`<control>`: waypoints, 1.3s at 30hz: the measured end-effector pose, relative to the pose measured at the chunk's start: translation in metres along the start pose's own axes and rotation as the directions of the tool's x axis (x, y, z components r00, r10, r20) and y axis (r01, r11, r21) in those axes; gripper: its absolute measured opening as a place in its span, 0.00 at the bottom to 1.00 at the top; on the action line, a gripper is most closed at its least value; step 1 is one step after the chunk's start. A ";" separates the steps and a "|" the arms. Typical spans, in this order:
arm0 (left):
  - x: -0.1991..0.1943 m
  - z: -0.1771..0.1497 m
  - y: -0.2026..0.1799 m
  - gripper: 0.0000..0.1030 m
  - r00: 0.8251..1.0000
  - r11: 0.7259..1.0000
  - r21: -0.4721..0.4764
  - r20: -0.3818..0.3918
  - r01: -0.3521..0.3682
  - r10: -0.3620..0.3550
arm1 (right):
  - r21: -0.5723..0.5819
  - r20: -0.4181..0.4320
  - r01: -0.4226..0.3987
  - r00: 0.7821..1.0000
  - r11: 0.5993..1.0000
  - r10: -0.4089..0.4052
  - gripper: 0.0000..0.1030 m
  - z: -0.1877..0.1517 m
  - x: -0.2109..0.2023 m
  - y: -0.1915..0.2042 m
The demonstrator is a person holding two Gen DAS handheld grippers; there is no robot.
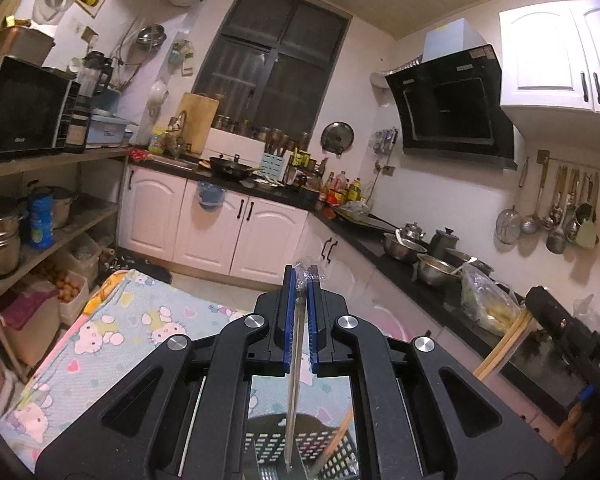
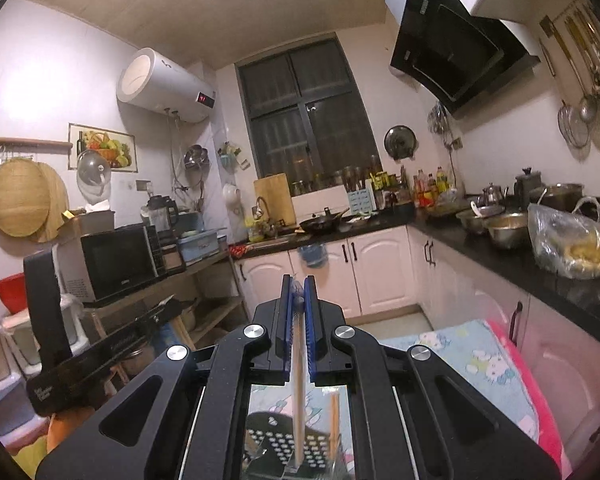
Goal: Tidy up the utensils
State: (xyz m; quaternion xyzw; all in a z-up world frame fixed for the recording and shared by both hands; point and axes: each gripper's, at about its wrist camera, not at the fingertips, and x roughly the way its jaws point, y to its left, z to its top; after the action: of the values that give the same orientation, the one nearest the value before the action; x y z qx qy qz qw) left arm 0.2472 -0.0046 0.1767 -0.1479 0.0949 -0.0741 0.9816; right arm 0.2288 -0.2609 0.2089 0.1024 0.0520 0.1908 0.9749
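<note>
The left tongs (image 1: 301, 280) are nearly closed, their blue pads (image 1: 289, 312) pinching a long thin chopstick in a clear plastic wrapper (image 1: 298, 344) that runs back between the pads towards the camera; the crinkled wrapper end pokes out past the tips. The right tongs (image 2: 299, 290) stand the same way, almost shut on a wooden chopstick (image 2: 298, 364), also with a bit of clear wrapping at the tips. In both views the lower end of the held stick shows only in the mirror strip under the tongs, where it hangs over a dark perforated basket (image 1: 276, 446), which also appears under the right tongs (image 2: 284, 446). A second wooden stick (image 1: 337, 442) leans in that basket, to the right of the held one, and the right wrist view shows it as well (image 2: 334, 420). How deep either held stick reaches into the basket cannot be told, since the reflection is small and cut off by the frame. The basket's footing is hidden; a cartoon-cat printed cloth (image 1: 112, 332) covers the desk around it. At the right edge of the left view the other device (image 1: 568, 332) shows dimly with its wooden stick.
</note>
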 end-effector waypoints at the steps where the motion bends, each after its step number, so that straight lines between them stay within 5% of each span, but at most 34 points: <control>1: 0.003 -0.003 0.002 0.01 1.000 1.000 -0.006 0.000 -0.001 0.001 | -0.003 0.000 0.004 1.000 1.000 -0.004 0.06 -0.002 0.003 0.000; 19: 0.025 -0.051 0.009 0.01 0.997 1.000 0.014 -0.072 0.023 -0.021 | 0.017 -0.106 0.030 0.994 0.999 -0.028 0.06 -0.074 0.047 -0.011; 36: 0.025 -0.076 0.015 0.02 0.985 1.000 0.003 -0.171 0.031 -0.030 | 0.109 -0.203 0.057 0.979 0.992 -0.034 0.06 -0.117 0.040 -0.030; 39: 0.020 -0.078 0.015 0.08 0.982 0.999 -0.007 -0.185 0.039 -0.040 | 0.120 -0.221 0.061 0.975 0.991 -0.033 0.06 -0.122 0.037 -0.031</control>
State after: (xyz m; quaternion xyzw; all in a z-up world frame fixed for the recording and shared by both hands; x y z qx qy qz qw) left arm 0.2524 -0.0153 0.0958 -0.1440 0.1831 -0.1068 0.9666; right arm 0.2565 -0.2526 0.0808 0.1409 0.1734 0.1739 0.9591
